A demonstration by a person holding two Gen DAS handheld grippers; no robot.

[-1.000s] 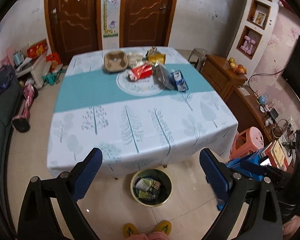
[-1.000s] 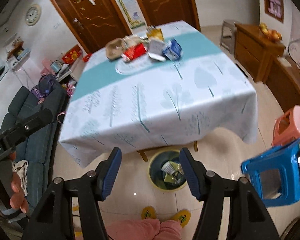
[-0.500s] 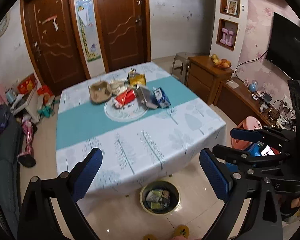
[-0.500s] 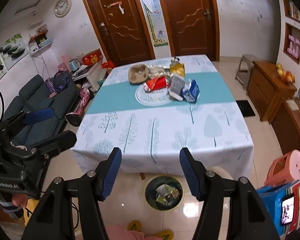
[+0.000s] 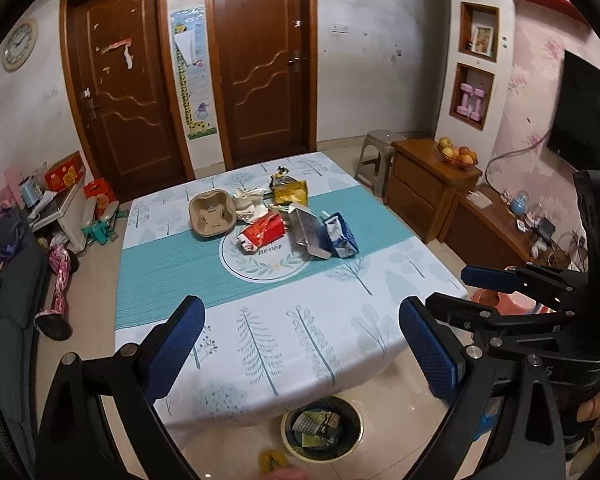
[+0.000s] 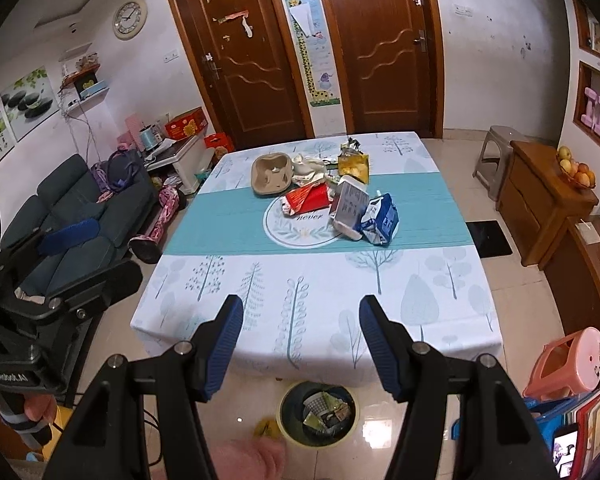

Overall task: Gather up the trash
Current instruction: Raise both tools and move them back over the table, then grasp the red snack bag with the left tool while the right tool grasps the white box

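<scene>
A pile of trash lies at the middle of the table (image 5: 260, 328): a brown pulp cup carrier (image 5: 212, 216), a red wrapper (image 5: 262, 234), a grey-white box (image 5: 308, 232), a blue-white carton (image 5: 340, 236) and a yellow bag (image 5: 290, 194). The right wrist view shows the same carrier (image 6: 272, 174), wrapper (image 6: 306, 198) and carton (image 6: 380, 220). A round bin (image 5: 360, 432) holding some trash stands on the floor under the table's near edge (image 6: 320, 280). My left gripper (image 5: 304, 336) and right gripper (image 6: 302, 336) hang open and empty, short of the table and above the bin (image 6: 283, 416).
A dark blue sofa (image 6: 80, 216) stands left of the table. A wooden cabinet (image 5: 432, 184) with a fruit bowl, a grey stool (image 5: 376, 152) and a pink stool (image 6: 572, 360) are on the right. Two brown doors close the far wall.
Both grippers have risen and tipped upward; the table and the bin have slid down in both views, and more of the far wall shows. The jaws stay as wide as before.
</scene>
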